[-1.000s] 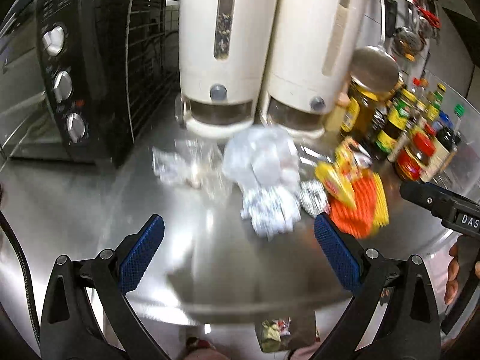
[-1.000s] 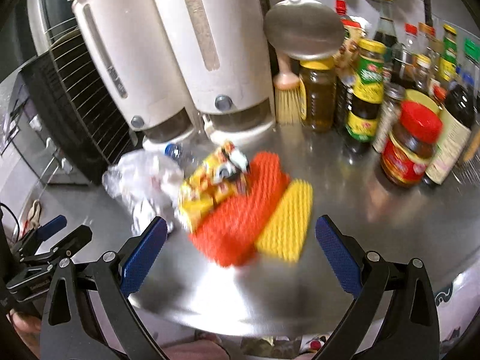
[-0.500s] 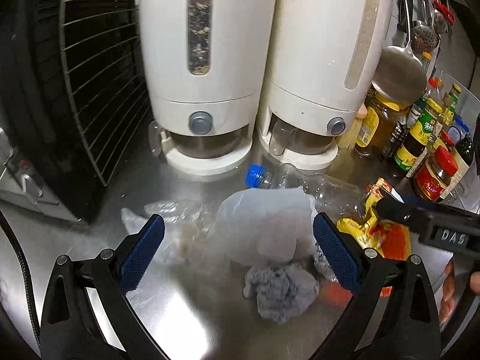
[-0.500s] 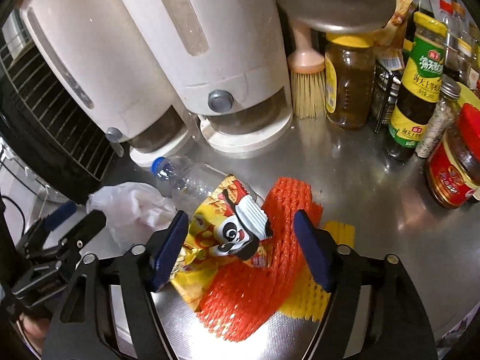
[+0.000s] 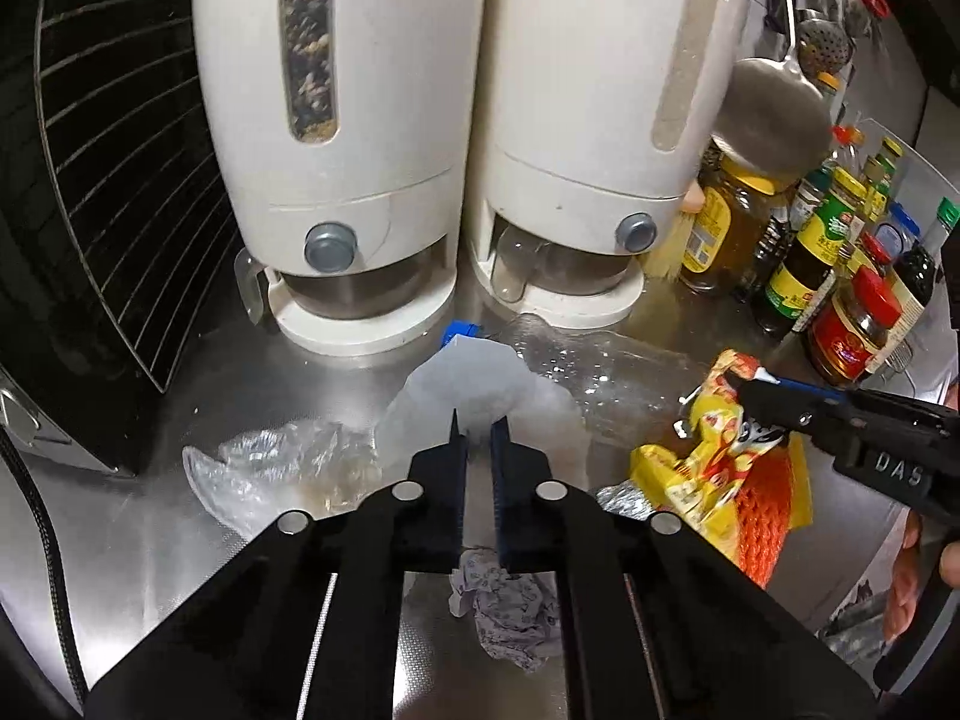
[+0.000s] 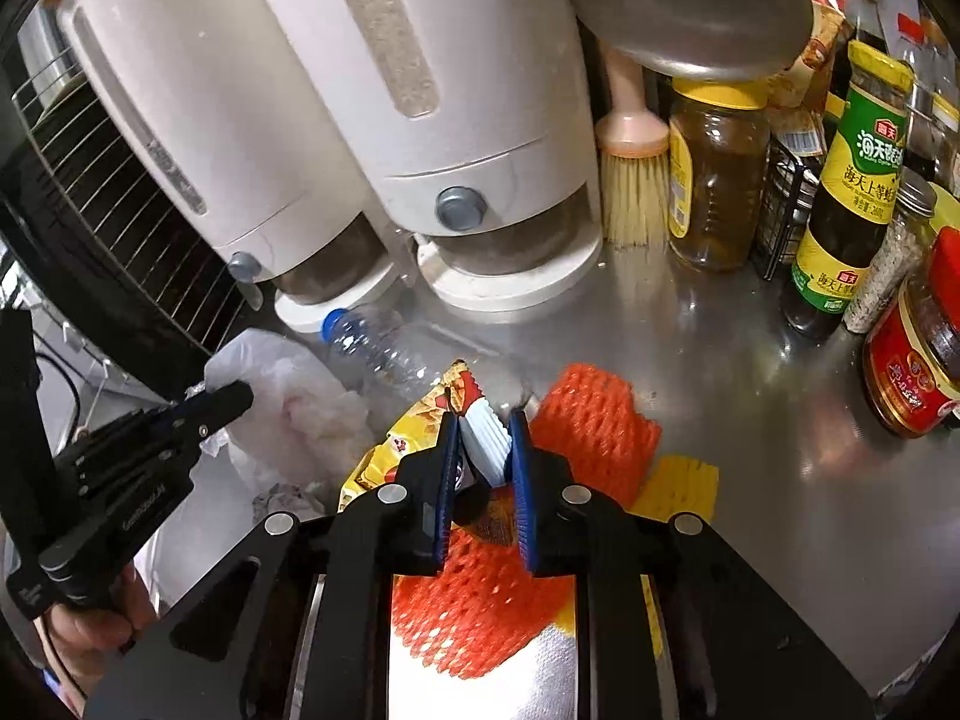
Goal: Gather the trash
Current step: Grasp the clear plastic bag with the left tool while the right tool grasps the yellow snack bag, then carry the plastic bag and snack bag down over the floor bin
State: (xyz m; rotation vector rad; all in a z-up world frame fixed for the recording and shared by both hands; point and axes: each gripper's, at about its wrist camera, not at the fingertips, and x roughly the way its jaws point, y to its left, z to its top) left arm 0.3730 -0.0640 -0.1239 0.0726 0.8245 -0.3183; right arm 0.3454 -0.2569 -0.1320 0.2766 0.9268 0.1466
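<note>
While we look along the left gripper (image 5: 477,438), its two blue-padded fingers are pinched nearly together on the white plastic bag (image 5: 474,396), which lies crumpled on the steel counter (image 5: 150,540) in front of the two white dispensers. We see a clear, wrinkled plastic wrap (image 5: 270,468) just left of the bag, a balled grey tissue (image 5: 510,606) below the fingers, and a clear plastic bottle (image 5: 588,372) with a blue cap lying on its side behind the bag. To the right we catch the yellow snack wrapper (image 5: 696,480) on the orange foam net (image 5: 768,510), with the right gripper's tip on the wrapper. The left dispenser (image 5: 324,120) shows dark grains in its window; the right dispenser (image 5: 600,120) shows pale grains.

Over on the right wrist view, we have the right gripper (image 6: 485,450) clamped on a folded white-and-yellow part of the snack wrapper (image 6: 414,426). The wrapper sits on the orange foam net (image 6: 594,426), which overlaps a yellow foam net (image 6: 684,486). The bottle (image 6: 384,348) lies empty behind them, touching the white bag (image 6: 288,384), where the left gripper (image 6: 234,399) has its closed tip. At the back we see a jar of amber liquid (image 6: 717,180), a dark sauce bottle (image 6: 846,204) and a red-lidded jar (image 6: 918,360) of dark paste.
</note>
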